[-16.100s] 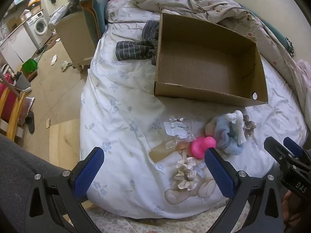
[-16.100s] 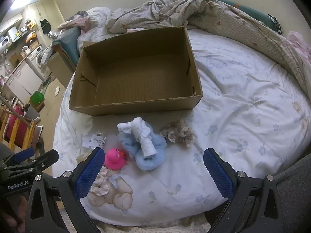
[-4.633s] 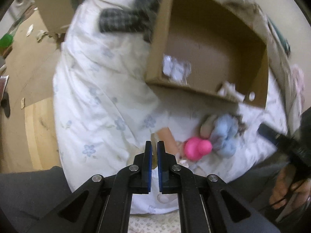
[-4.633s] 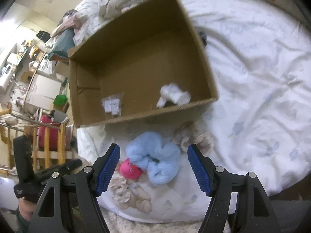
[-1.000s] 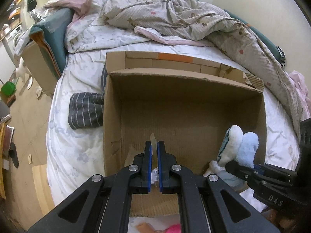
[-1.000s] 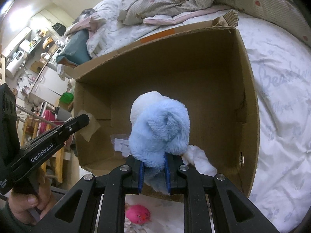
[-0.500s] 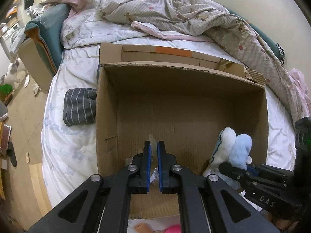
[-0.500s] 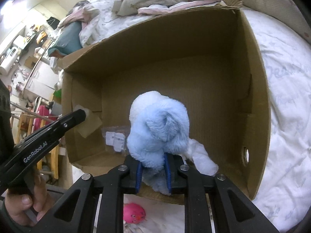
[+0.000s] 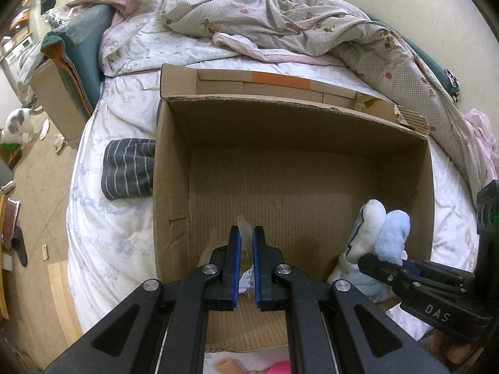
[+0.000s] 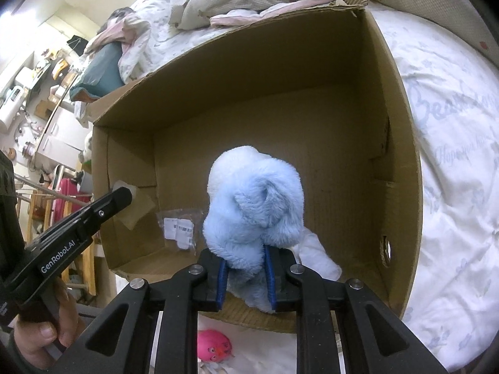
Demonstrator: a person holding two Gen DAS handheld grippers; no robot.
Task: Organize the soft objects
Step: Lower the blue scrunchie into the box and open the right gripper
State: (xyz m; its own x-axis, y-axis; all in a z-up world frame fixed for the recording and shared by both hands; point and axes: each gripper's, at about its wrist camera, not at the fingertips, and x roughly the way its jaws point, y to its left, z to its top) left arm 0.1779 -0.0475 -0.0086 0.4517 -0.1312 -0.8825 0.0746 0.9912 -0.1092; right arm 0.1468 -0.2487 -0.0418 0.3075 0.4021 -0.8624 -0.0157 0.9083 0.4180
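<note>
An open cardboard box (image 9: pixel 293 115) (image 10: pixel 402 143) sits on the bed. My left gripper (image 9: pixel 245 243) is shut on a thin beige pad (image 9: pixel 244 230), held over the box's front left part; the pad also shows in the right wrist view (image 10: pixel 137 205). My right gripper (image 10: pixel 244 261) is shut on a fluffy light-blue plush (image 10: pixel 255 199) (image 9: pixel 386 233), held over the box's front right. On the box floor lie a clear plastic packet (image 10: pixel 182 229) and a white soft item (image 10: pixel 315 257). A pink duck toy (image 10: pixel 215 347) lies on the sheet in front of the box.
A grey striped cloth (image 9: pixel 129 168) lies left of the box. Rumpled patterned bedding (image 9: pixel 280 31) is piled behind it. A teal cushion and another cardboard box (image 9: pixel 59 99) stand at the bed's left edge. A cat (image 9: pixel 15 127) is on the wooden floor at left.
Both grippers have moved a little further over the box and lower into it, each still holding its item.
</note>
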